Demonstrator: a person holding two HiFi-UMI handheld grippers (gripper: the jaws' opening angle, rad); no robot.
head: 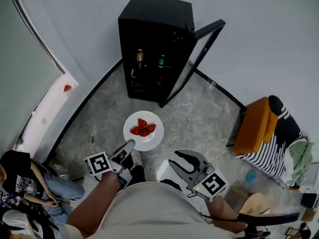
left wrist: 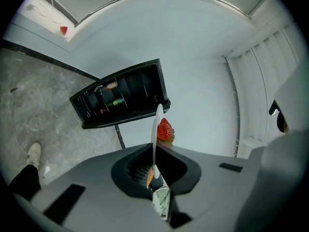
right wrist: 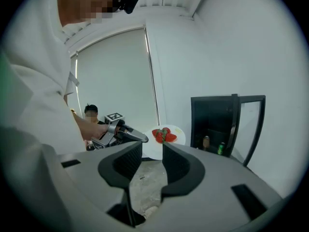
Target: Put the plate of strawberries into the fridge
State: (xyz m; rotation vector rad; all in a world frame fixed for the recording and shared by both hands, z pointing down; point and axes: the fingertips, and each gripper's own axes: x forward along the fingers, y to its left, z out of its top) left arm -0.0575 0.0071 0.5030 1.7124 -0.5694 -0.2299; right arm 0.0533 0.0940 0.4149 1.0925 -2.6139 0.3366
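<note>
A white plate (head: 149, 141) with several red strawberries (head: 143, 129) hangs above the grey floor, in front of the black fridge (head: 154, 19). The fridge door (head: 195, 59) stands open, and bottles show on the shelves inside. My left gripper (head: 130, 144) is shut on the plate's near rim. In the left gripper view the plate (left wrist: 157, 129) is edge-on between the jaws, with a strawberry (left wrist: 165, 129) beside it and the fridge (left wrist: 120, 98) beyond. My right gripper (head: 174, 159) is open and empty, right of the plate. The right gripper view shows the plate (right wrist: 175, 131) and the left gripper (right wrist: 140, 138) ahead.
An orange chair (head: 256, 126) draped with striped cloth stands at the right. A white ledge (head: 50, 103) with a small red thing on it runs along the left wall. A person (head: 20, 183) sits at the lower left. My shoe (left wrist: 34, 151) is on the floor.
</note>
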